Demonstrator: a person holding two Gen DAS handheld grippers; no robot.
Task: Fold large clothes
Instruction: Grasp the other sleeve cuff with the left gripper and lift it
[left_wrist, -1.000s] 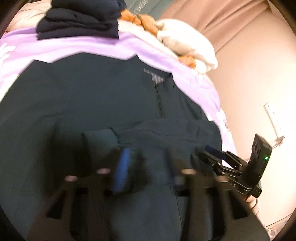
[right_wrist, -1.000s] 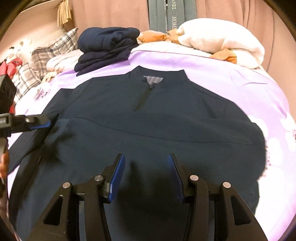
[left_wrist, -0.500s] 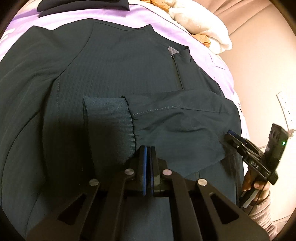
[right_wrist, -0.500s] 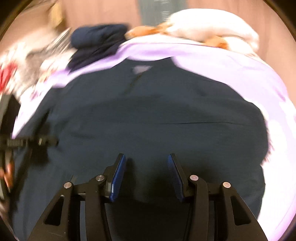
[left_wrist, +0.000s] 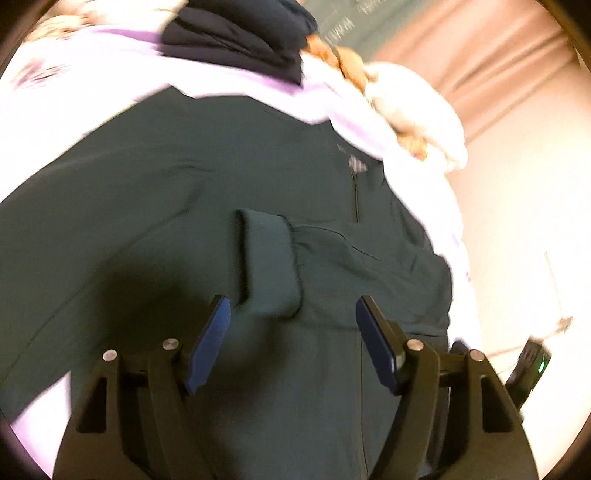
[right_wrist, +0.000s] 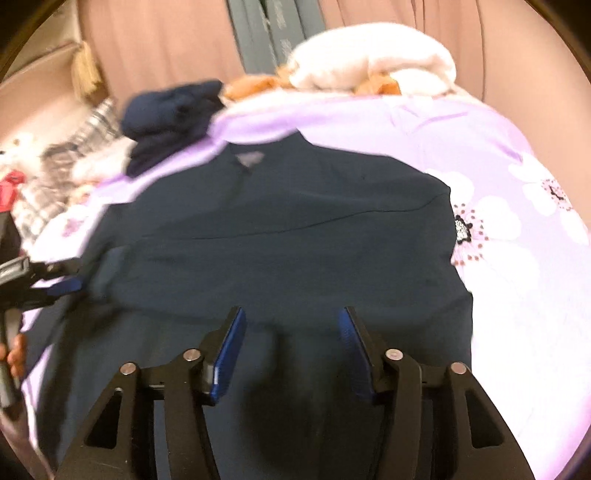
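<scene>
left gripper (left_wrist: 293, 334): jaws just opened, apart, cuff (left_wrist: 267, 264) lying loose just ahead | right gripper (right_wrist: 291, 349): jaws just widened, nothing between pads | dark jacket (right_wrist: 295, 236): flat on lilac bedspread (right_wrist: 517, 295), sleeve folded across chest | far: folded navy stack (right_wrist: 170, 118), white blanket (right_wrist: 373, 59)

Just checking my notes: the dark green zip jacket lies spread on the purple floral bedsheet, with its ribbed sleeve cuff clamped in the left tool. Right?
Not quite. The left wrist view shows the left tool open, its jaws having just opened; the ribbed sleeve cuff lies released on the dark green zip jacket. It does lie spread on the purple floral bedsheet.
</scene>
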